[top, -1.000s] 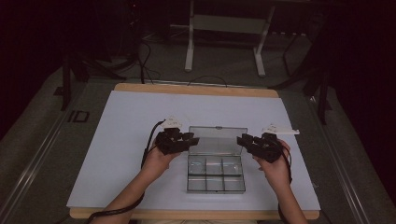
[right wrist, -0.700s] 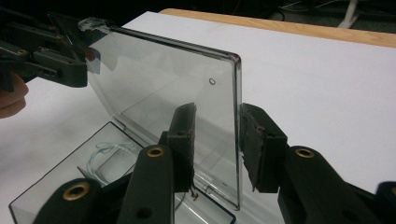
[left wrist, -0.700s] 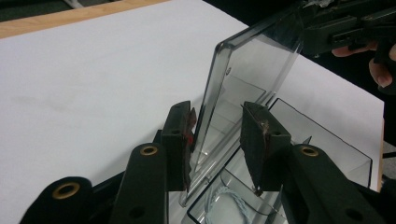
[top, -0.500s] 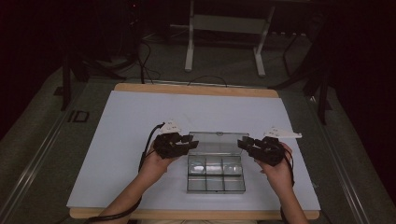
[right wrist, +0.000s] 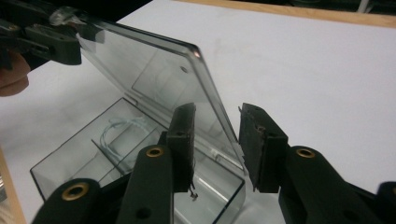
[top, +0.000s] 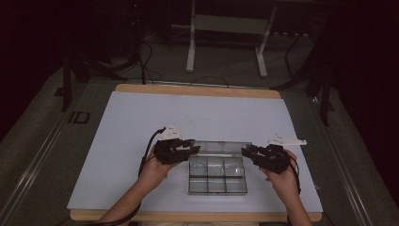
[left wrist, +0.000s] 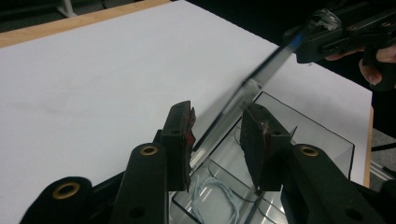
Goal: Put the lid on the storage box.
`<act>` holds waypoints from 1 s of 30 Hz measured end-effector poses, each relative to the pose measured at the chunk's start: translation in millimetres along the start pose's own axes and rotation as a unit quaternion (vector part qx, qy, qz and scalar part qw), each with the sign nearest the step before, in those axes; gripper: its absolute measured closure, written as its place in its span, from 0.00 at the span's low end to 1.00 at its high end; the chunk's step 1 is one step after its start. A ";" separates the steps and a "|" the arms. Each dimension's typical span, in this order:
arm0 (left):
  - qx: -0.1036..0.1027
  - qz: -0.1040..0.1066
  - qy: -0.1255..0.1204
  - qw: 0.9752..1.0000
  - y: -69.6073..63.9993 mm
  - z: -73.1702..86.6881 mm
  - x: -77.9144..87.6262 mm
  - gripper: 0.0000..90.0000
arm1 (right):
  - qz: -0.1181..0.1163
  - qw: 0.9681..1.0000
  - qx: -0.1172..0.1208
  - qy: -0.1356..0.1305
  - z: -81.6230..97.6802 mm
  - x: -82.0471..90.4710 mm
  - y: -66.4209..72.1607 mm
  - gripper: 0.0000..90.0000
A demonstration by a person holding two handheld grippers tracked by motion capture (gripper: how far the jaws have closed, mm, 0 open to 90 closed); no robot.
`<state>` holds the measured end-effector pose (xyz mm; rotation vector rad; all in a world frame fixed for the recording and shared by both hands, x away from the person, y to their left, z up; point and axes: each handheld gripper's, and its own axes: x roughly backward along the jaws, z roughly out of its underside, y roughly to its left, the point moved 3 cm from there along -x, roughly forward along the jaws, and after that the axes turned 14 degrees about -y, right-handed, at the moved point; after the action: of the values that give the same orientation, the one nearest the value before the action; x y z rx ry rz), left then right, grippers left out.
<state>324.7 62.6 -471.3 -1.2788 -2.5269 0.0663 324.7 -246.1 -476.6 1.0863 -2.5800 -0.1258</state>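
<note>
Dark room behind, a metal stand frame (top: 226, 28) at the back; the desk (top: 141, 122) is wood-edged and covered with a white sheet. The clear compartment box (top: 217, 176) sits on the near middle of the desk, its hinged lid (top: 221, 147) raised along the box's far edge. I have the left gripper (top: 190, 148) at the lid's left end and the right gripper (top: 247, 153) at the lid's right end. In the left gripper view the lid edge (left wrist: 243, 95) passes between my jaws, which stand part open; I cannot tell whether the pads actually press it. Same on the right: in the right gripper view the lid's corner (right wrist: 219, 121) lies in the gap between the jaws, contact uncertain. A loop of thin pale thread (right wrist: 116, 130) lies in one compartment of the box. Judgement: the step is swinging the lid on its hinge. To do it well, keep both grippers level with each other at the lid's ends, move them together so the lid does not twist, and avoid dragging the box base across the sheet.
</note>
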 end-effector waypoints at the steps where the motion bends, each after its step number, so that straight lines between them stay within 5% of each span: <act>1: -0.001 0.000 0.001 1.000 -0.7 0.6 0.2 0.71 | 0.000 1.000 -0.001 0.002 1.5 0.8 -0.2 0.73; 30: -0.016 0.005 0.013 1.000 -13.4 17.0 8.9 0.67 | -0.019 1.000 -0.011 0.017 16.9 10.6 0.5 0.68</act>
<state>304.4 63.3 -482.9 -1.2958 -2.5095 0.0129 311.7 -254.1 -489.5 1.1195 -2.5225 -0.1429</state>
